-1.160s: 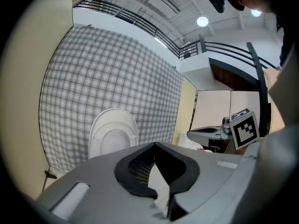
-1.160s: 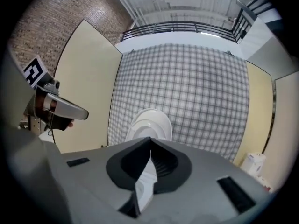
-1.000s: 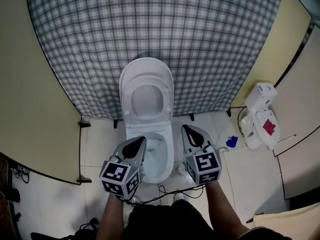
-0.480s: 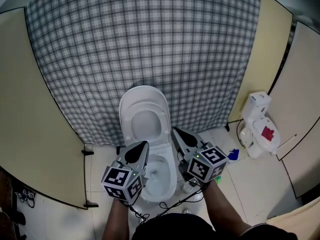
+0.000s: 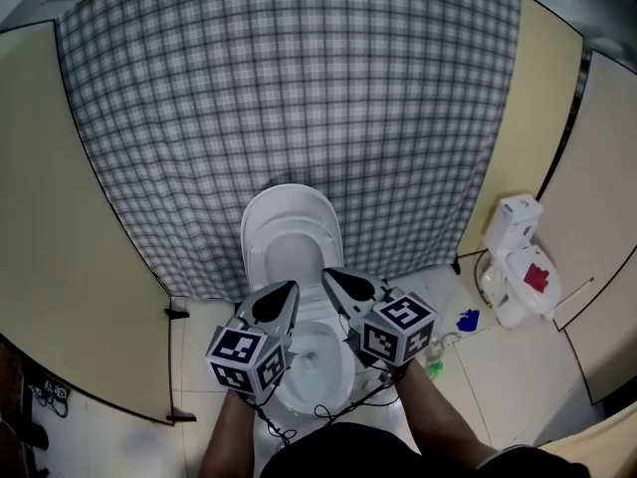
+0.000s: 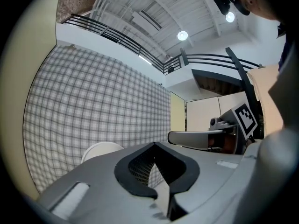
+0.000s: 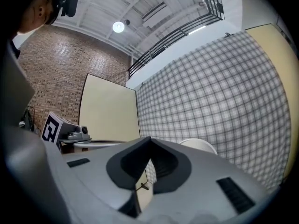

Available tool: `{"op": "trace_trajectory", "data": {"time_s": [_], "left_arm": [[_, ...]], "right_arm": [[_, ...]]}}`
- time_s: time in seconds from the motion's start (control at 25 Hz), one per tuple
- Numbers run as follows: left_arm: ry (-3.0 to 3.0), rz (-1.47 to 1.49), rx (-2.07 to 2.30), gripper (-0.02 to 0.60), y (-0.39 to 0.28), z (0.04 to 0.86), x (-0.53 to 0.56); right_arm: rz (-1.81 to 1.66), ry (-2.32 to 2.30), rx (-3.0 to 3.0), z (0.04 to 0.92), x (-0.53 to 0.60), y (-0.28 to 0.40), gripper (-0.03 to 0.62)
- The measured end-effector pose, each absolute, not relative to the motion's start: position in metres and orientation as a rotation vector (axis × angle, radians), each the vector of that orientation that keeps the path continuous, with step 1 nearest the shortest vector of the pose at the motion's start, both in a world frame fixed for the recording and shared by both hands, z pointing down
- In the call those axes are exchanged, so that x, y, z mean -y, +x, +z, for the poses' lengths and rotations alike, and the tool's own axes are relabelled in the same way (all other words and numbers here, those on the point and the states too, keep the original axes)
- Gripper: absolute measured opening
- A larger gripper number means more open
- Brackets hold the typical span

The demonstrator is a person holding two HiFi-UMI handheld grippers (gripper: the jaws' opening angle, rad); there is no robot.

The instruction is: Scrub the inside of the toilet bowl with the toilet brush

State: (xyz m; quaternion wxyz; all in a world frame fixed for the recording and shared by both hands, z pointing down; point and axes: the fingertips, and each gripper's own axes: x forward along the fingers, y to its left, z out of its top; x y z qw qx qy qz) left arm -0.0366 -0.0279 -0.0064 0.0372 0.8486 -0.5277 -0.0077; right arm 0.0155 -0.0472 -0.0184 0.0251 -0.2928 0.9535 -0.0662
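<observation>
Left gripper (image 5: 292,285): fingers pressed together, empty.
Right gripper (image 5: 326,273): fingers pressed together, empty.
Bowl (image 5: 335,358): below the fingers, open, contents unclear.
Lid (image 5: 292,212): raised beyond them.

— How many toilets can you see from there?
— I count one toilet (image 5: 292,229), straight ahead of my two grippers: one left gripper (image 5: 281,301) and one right gripper (image 5: 343,285).
— Any other fixtures?
— One smaller white fixture (image 5: 518,262), well off to the right gripper's right.
— And on the floor?
— One blue item (image 5: 466,320) and one green item (image 5: 435,369), both near the right gripper's right side. I can't tell what either is.
— Walls?
— One checked curtain (image 5: 299,98) beyond both grippers. One cream panel (image 5: 60,187) on the left gripper's side, two panels (image 5: 523,118) on the right gripper's side.
— Lights?
— I see three ceiling lamps (image 6: 182,35) above the left gripper.
</observation>
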Motion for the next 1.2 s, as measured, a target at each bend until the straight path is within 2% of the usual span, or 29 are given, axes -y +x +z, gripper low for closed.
{"op": "trace_trajectory", "data": {"time_s": [0.28, 1.2], "left_arm": [[2.609, -0.051, 1.598, 0.009, -0.085, 0.008, 0.036], [2.601, -0.049, 1.58, 0.009, -0.079, 0.019, 0.031]], "right_arm": [[-0.191, -0.934, -2.964, 0.002, 0.052, -0.029, 0.014], [-0.145, -0.918, -3.017, 0.016, 0.038, -0.028, 0.014]]}}
